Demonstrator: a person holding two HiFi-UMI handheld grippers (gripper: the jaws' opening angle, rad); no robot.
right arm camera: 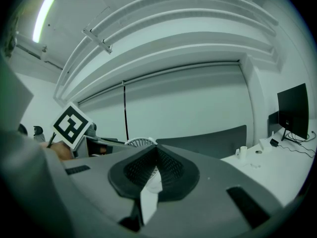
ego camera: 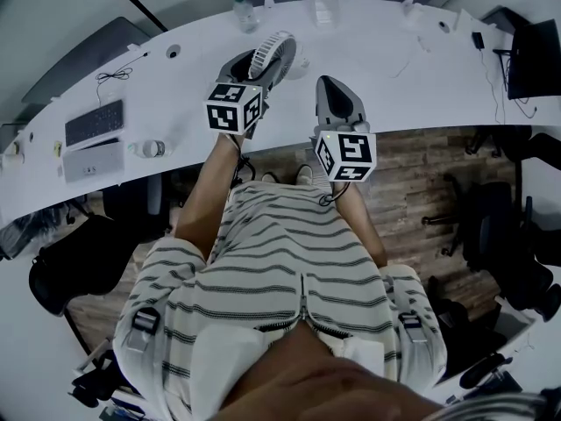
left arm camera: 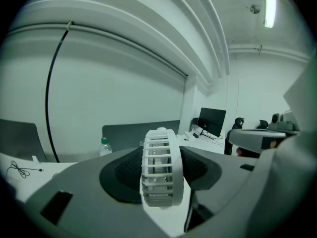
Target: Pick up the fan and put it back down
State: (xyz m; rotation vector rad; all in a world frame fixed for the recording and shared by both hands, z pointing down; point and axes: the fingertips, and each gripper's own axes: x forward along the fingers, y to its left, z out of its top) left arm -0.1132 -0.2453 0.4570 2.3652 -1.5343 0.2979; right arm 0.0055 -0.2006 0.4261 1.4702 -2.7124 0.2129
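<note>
- A striped shirt [ego camera: 280, 261] fills the bottom of the head view, closest of all.
- A dark chair [ego camera: 491, 226] stands on the wood floor [ego camera: 412, 182] to the right, under the desk's edge.
- The right gripper [ego camera: 328, 86] is held out over the front edge of the white desk [ego camera: 394, 86]. Its jaws are squeezed together, with nothing between them.
- The left gripper [ego camera: 257, 70] is just beside it, on the left and a bit farther out. Its jaws stand wide apart, and both dark pads [left arm camera: 124, 175] press on the fan.
- The fan [ego camera: 274, 51] is white and round, with slats. It sits on its edge between the pads, with its rim facing the left gripper's camera. It is over the desk, near the front edge. I cannot tell if its bottom touches the desk.
- A keyboard [ego camera: 94, 123] lies on the desk, well off to the left.
- A bottle [ego camera: 244, 11] stands at the back of the desk, behind the fan.
- A dark screen [ego camera: 535, 55] is at the far right end.
</note>
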